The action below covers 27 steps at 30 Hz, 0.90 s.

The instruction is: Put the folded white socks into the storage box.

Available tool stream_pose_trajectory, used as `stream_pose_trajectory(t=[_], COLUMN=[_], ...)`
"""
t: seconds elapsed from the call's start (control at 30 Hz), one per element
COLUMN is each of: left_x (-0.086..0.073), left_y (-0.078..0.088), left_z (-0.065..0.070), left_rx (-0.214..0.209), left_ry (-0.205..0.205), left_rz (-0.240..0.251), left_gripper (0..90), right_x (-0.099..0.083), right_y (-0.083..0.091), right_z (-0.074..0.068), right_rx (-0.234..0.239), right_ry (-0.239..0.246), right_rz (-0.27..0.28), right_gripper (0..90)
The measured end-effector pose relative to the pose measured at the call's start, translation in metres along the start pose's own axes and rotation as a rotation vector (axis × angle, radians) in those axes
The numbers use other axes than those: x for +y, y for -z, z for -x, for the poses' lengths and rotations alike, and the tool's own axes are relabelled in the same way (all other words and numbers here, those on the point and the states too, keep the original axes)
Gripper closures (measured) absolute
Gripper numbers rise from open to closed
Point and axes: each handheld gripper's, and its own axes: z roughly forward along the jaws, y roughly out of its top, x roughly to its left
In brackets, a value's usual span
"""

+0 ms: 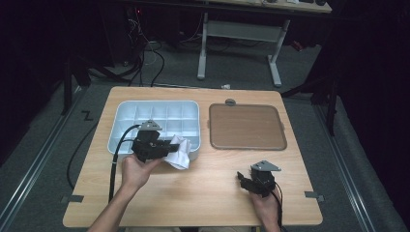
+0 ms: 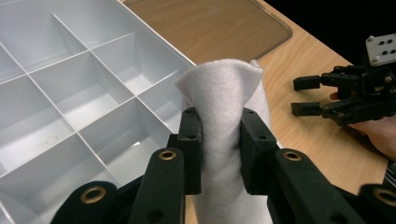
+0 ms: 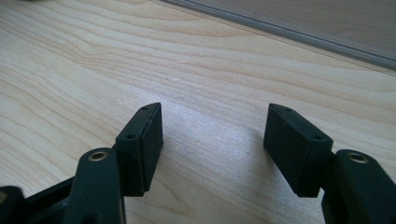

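Gripping the soft white cloth (image 1: 177,151), the left gripper (image 1: 162,149) holds it at the near right corner of the pale grey compartment tray (image 1: 123,108) in the high view; the flat brown-tinted lid (image 1: 246,126) lies alongside. In the left gripper view, pads pinch the bunched cloth (image 2: 223,135) over the tray's rim, so lift clear of the dividers. In the right gripper view, the right gripper (image 3: 212,135) rests wide and empty above the light wooden table (image 3: 93,60).

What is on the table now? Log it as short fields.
left gripper: shut on cloth
cloth: white, bunched, at the box's near right corner
box: white, divided compartments, none seen holding anything
lid: clear, flat on table, right of box
right gripper: open, holds nothing, low over bare table
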Motion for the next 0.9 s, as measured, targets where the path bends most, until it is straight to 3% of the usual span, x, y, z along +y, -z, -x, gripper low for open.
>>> stream_pose_trajectory(t=[0.13, 0.4, 0.63, 0.77, 0.9], left_x=[0.012, 0.022, 0.022, 0.022, 0.019], left_y=[0.002, -0.004, -0.009, -0.009, -0.007], left_z=[-0.002, -0.022, -0.038, -0.045, -0.047], left_rx=[-0.004, 0.025, 0.086, 0.102, 0.144], left_ry=[0.018, 0.064, 0.032, 0.042, -0.025], left_rz=[0.032, 0.028, 0.019, 0.025, 0.022], left_gripper=[73.4, 73.4, 73.4, 73.4, 73.3], right_x=[0.0, 0.0, -0.001, -0.001, -0.001], right_y=[0.0, 0.0, 0.001, 0.001, 0.001], right_z=[0.0, 0.0, -0.001, -0.001, -0.001], right_rx=[0.0, 0.0, 0.002, 0.002, 0.002], right_ry=[0.0, 0.001, 0.002, 0.005, 0.005], right_rz=[0.0, 0.0, 0.001, 0.001, 0.001], right_gripper=[38.0, 38.0, 38.0, 38.0, 38.1])
